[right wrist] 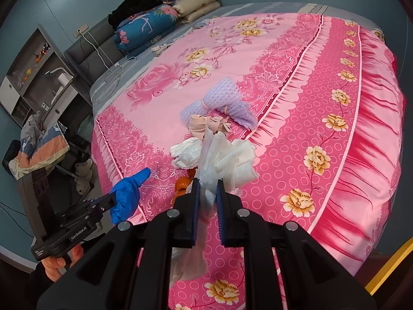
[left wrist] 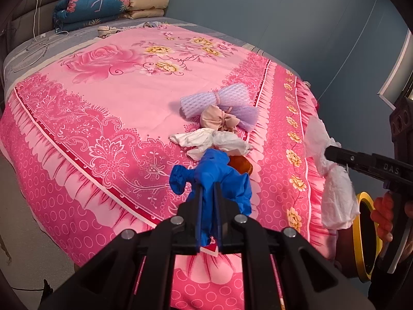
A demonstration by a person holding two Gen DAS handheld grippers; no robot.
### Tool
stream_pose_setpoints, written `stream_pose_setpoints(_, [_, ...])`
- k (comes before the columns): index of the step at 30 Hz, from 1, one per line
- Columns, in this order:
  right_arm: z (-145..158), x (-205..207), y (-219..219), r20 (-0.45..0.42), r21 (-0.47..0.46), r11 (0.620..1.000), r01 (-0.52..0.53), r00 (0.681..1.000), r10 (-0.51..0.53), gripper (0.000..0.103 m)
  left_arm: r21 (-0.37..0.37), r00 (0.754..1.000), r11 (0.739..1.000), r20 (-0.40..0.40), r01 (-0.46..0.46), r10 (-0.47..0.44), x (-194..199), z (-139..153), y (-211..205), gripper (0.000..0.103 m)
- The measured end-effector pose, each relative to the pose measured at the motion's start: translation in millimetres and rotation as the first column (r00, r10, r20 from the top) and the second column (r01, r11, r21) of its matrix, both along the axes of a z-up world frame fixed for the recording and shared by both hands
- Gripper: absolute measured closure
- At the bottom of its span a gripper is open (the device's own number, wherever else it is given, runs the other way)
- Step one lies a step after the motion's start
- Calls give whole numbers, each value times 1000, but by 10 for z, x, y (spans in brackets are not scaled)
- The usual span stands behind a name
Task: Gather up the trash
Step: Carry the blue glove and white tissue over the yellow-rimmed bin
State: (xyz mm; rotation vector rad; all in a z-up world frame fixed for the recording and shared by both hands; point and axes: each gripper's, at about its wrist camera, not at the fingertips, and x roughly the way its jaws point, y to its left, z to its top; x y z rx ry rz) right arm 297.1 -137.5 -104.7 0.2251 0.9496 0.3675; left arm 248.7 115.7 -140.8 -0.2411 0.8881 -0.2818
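My left gripper is shut on a crumpled blue glove and holds it above the pink bed's near edge; it also shows in the right wrist view. My right gripper is shut on a white tissue wad, seen from the side in the left wrist view. On the bed lie a white crumpled tissue, a beige cloth scrap, a purple foam net bundle and an orange-brown piece, partly hidden behind the glove.
The pink floral bedspread covers the bed. Folded quilts are stacked at the headboard. A yellow-rimmed bin stands at the right below the bed edge. A chair with clothes and shelves stand on the left.
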Motion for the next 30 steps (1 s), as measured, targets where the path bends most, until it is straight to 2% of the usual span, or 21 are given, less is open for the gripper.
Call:
stream_pose_setpoints(18, [480,-588,-364,114,42,999,11,993,-16,91,9,996,999,87,35,-36,-265,443,-370,96])
stream_pose_setpoints(30, [813,-947,-779,200,65,996,61,977,-73,91,-3,988,996,126,90,-89,-416,693,-714,96])
